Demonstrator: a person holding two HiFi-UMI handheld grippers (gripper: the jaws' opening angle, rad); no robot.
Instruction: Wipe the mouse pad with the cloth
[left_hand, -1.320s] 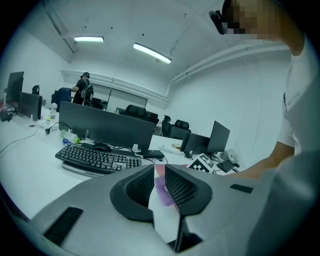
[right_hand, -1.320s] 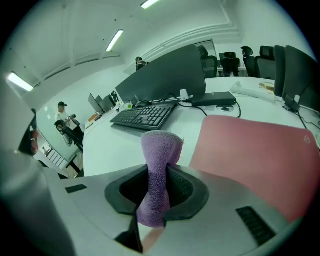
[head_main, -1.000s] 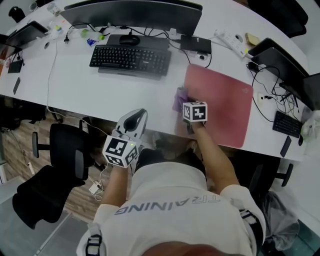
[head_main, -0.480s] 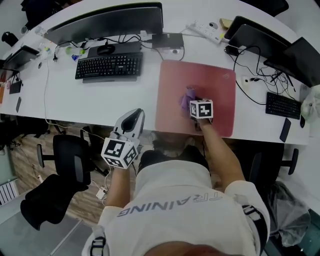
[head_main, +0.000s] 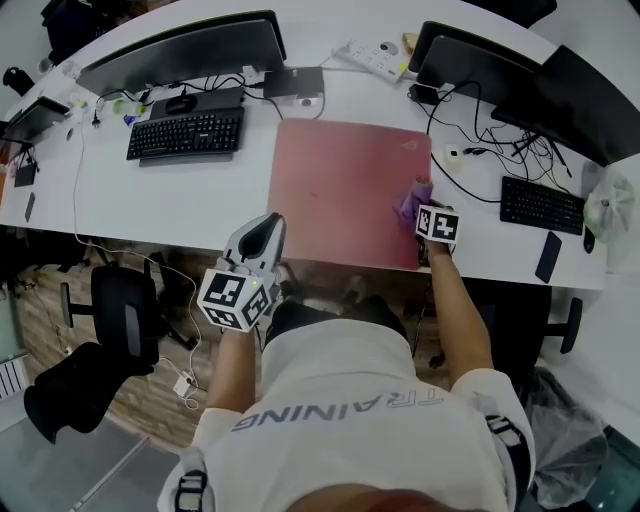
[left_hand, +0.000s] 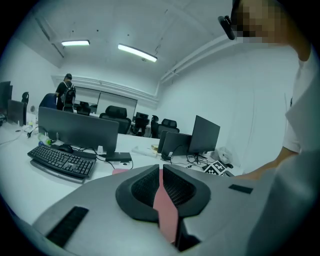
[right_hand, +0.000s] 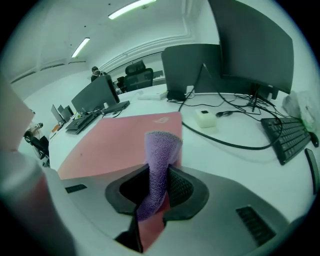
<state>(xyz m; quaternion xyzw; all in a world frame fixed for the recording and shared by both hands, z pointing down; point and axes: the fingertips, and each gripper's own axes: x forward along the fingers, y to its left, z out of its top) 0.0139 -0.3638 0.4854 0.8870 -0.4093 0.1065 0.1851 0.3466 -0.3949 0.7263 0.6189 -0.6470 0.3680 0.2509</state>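
Near the mouse pad (head_main: 340, 180) edge, the right gripper (head_main: 424, 214) half-hides the cloth (head_main: 409, 202).

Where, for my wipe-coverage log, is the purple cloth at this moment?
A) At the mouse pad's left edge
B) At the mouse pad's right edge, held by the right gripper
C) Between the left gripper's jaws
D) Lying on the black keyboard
B: the purple cloth is pinched in the right gripper, at the right edge of the red mouse pad.
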